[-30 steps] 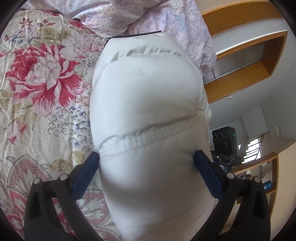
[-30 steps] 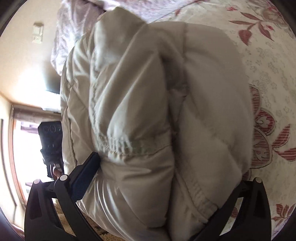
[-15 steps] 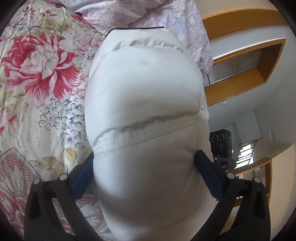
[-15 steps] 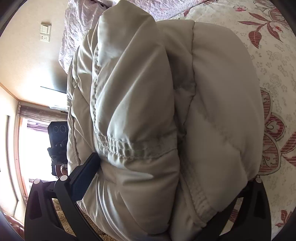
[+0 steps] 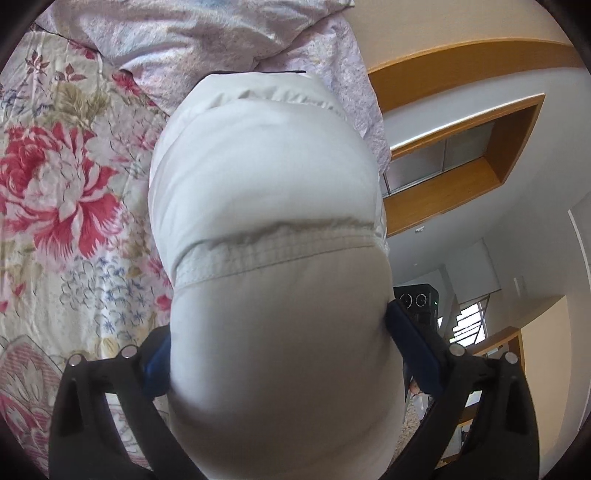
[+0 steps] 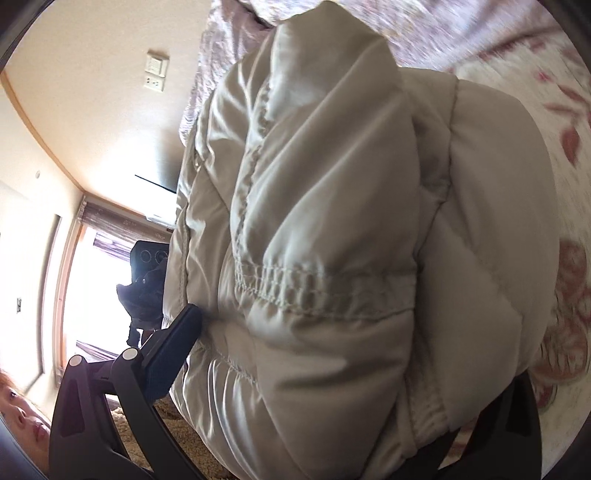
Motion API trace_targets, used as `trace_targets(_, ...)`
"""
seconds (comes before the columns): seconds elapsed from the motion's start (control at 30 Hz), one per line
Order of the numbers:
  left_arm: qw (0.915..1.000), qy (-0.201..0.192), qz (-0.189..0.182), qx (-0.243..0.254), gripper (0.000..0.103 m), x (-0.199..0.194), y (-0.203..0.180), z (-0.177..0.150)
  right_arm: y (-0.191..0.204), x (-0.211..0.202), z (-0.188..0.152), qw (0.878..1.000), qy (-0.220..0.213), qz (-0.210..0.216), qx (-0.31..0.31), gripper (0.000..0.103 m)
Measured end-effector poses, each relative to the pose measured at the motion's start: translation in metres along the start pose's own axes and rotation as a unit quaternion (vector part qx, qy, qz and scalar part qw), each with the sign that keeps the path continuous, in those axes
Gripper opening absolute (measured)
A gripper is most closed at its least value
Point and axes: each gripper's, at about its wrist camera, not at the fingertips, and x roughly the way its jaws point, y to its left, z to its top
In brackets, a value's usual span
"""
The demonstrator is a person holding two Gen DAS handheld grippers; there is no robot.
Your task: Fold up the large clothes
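On my left camera the puffy jacket (image 5: 266, 206) fills the middle of the view: pale cream, padded, smooth-shelled, with one stitched seam band running across it and a thin dark edge at its far end. It sits over the floral bedspread (image 5: 62, 206), which shows to the jacket's left with big red blooms, and a crumpled lilac quilt (image 5: 207, 33) lies beyond the jacket's far end. To the jacket's right I see a wooden-framed wall recess (image 5: 461, 147).

My left gripper (image 5: 277, 343) is clamped around a thick roll of the jacket; the blue pads (image 5: 410, 332) are spread wide and press into the padding on both sides.

On my right camera the same jacket (image 6: 332, 221) looks bulkier and more beige, bunched into several folded layers with gathered, puckered stitching across the nearest fold. My right gripper (image 6: 351, 350) has one dark finger (image 6: 173, 350) pushed against the jacket's left side; the other finger is buried behind the fabric, so I take the jacket as gripped from the way the bundle sits wedged between the arms. Left of the jacket I see a wall switch (image 6: 157, 64) and the bright window (image 6: 92, 295). Right of the jacket the bedspread (image 6: 569, 184) is blurred.

I can read no label or writing anywhere.
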Motion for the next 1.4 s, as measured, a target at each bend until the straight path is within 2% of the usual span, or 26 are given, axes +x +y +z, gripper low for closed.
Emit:
trace_targets(0.13, 0.9993, -0.036, 0.013, 0.001, 0.099, -0.021, 0.01, 0.02, 0.017, 0.022, 0.034, 1.0, 0.002, 0.002, -0.01, 0.102)
trace_targets(0.3, 0.9961, -0.072, 0.051, 0.0, 0.099, -0.048, 0.028, 0.039, 0.022, 0.067, 0.074, 0.999, 0.026, 0.005, -0.021, 0.102)
trace_targets(0.47, 0.9931, -0.08, 0.085, -0.015, 0.099, -0.061, 0.061, 0.052, 0.017, 0.111, 0.099, 0.999, 0.05, 0.001, -0.014, 0.102)
trace_targets(0.63, 0.9919, -0.079, 0.099, -0.009, 0.099, -0.065, 0.079, 0.053, -0.004, 0.126, 0.107, 0.999, 0.05, 0.013, 0.013, 0.102)
trace_targets(0.8, 0.9893, -0.072, 0.127, 0.001, 0.101, -0.062, 0.074, 0.06, -0.024, 0.124, 0.105, 0.999, 0.039, 0.009, 0.033, 0.102)
trace_targets(0.9, 0.9871, -0.067, 0.146, -0.005, 0.101, -0.055, 0.067, 0.073, -0.033, 0.107, 0.101, 0.999, 0.026, -0.005, 0.047, 0.102)
trace_targets(1.03, 0.9826, -0.062, 0.175, -0.01, 0.101, -0.057, 0.062, 0.074, -0.034, 0.075, 0.096, 0.997, -0.006, -0.029, 0.065, 0.102)
trace_targets(1.13, 0.9773, -0.061, 0.203, -0.003, 0.101, -0.061, 0.055, 0.073, -0.033, 0.041, 0.092, 0.995, -0.046, -0.054, 0.075, 0.102)
trace_targets(1.23, 0.9682, -0.071, 0.239, 0.018, 0.101, -0.067, 0.044, 0.07, -0.021, 0.011, 0.095, 0.989, -0.095, -0.102, 0.057, 0.102)
trace_targets(1.33, 0.949, -0.092, 0.295, 0.063, 0.101, -0.074, 0.025, 0.066, 0.015, 0.01, 0.095, 0.979, -0.128, -0.158, 0.0, 0.102)
trace_targets(1.4, 0.931, -0.101, 0.336, 0.1, 0.101, -0.076, 0.011, 0.063, 0.044, 0.021, 0.097, 0.973, -0.133, -0.185, -0.046, 0.102)
